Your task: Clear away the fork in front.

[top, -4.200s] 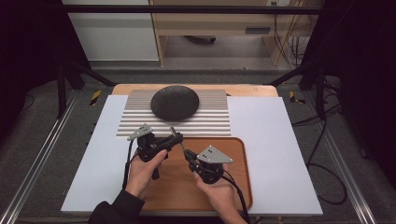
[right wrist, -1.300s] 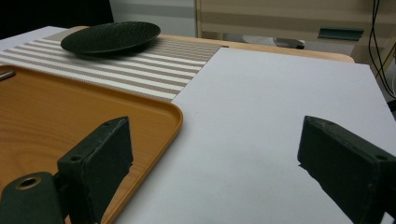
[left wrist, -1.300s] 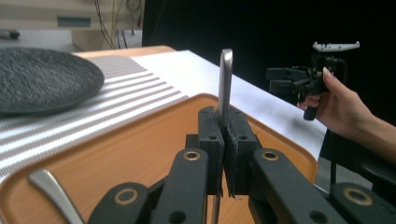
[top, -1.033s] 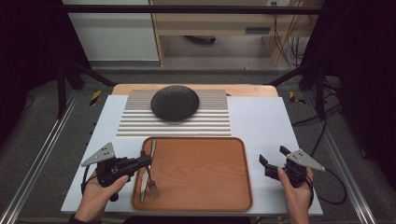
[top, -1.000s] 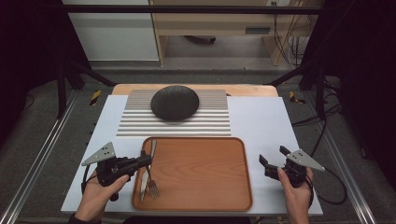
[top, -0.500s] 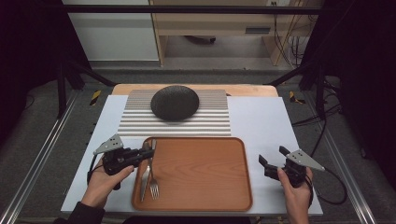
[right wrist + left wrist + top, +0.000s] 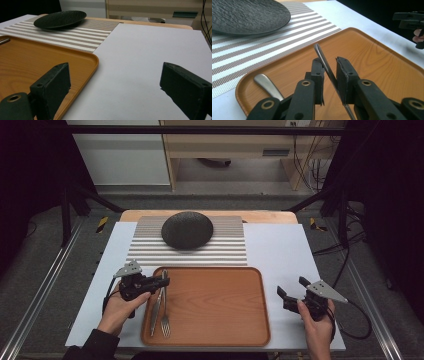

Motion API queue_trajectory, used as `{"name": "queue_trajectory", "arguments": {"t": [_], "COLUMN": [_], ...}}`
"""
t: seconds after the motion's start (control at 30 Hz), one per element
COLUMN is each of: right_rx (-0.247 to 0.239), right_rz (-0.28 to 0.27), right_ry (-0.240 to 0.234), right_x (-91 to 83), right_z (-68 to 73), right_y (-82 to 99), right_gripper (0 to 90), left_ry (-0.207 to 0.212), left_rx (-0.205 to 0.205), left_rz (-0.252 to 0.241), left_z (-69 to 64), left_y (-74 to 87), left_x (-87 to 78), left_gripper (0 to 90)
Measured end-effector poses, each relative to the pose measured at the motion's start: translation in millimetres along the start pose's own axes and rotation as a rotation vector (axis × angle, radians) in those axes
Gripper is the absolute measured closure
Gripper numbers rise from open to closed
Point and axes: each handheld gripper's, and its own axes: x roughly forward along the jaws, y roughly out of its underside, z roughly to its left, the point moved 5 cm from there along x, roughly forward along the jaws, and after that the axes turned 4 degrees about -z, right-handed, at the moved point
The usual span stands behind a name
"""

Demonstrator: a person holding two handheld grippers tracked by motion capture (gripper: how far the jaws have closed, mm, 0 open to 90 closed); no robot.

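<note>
Left claw astride knife handle | blade hidden | contact unclear

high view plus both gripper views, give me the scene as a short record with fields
surface: white table top
mat: striped placemat at the far side
dish: dark textured round plate on the placemat
tray: brown wooden tray in front of the placemat
cutlery: two slim silver metal utensils along the tray's left edge, one of them a fork
left gripper: jaws have just been opening, one utensil handle between them, a gap visible beside the handle
right gripper: jaws wide apart, nothing between them, over the table top right of the tray
</note>
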Motion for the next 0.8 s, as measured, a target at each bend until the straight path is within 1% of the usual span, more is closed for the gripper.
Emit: {"name": "queue_trajectory", "arguments": {"t": [0.1,0.23,0.43,0.47,0.63,0.8], "right_rx": [0.002,0.001,0.002,0.002,0.002,0.006], "right_rz": [0.002,0.002,0.010,0.010,0.009,0.012], "right_ry": [-0.002,-0.005,-0.011,-0.011,-0.014,-0.020], "right_x": [0.5,0.5,1.3,1.3,1.4,1.8], "right_z": [0.4,1.0,1.7,1.8,1.6,2.4], "right_y": [0.3,0.3,1.4,1.5,1.7,2.1], "right_gripper": [9.7,9.7,9.6,9.6,9.4,9.2], "left_ry": [-0.001,-0.015,-0.031,-0.033,-0.048,-0.071], "left_rx": [-0.004,-0.017,-0.031,-0.035,-0.031,-0.031], "left_rz": [0.006,0.007,0.030,0.031,0.035,0.048], "left_z": [2.7,9.3,17.4,18.3,19.7,21.9], "left_y": [-0.8,-2.0,2.8,3.4,3.7,5.3], "left_x": [5.5,12.0,21.8,22.6,23.5,24.1], "left_gripper": [76.2,76.3,75.0,74.7,74.2,73.1]}}
